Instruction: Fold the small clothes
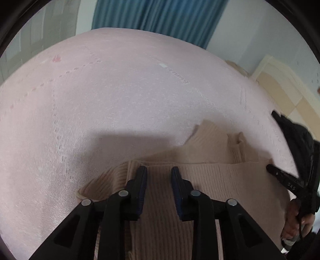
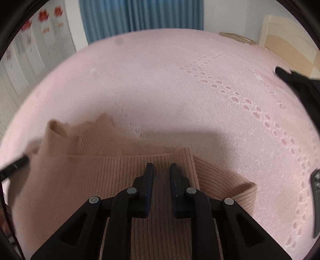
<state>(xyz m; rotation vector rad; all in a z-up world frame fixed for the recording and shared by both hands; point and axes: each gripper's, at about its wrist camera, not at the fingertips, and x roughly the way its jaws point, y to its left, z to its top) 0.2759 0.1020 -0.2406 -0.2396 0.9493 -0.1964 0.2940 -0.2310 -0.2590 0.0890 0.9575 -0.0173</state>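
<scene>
Both grippers hang right over the beige ribbed sweater (image 1: 166,200), left gripper (image 1: 159,170) and right gripper (image 2: 162,167) each with jaws slightly apart, gripping nothing. Sweater's lying folded on the pink bedspread (image 1: 120,100); blue curtain (image 2: 140,16) beyond.

One beige ribbed sweater (image 2: 84,180) on the bed (image 2: 160,80); one black garment (image 2: 300,86) at its right edge; one remote control (image 2: 317,202); two grippers, left gripper (image 1: 159,172) and right gripper (image 2: 161,169).
</scene>
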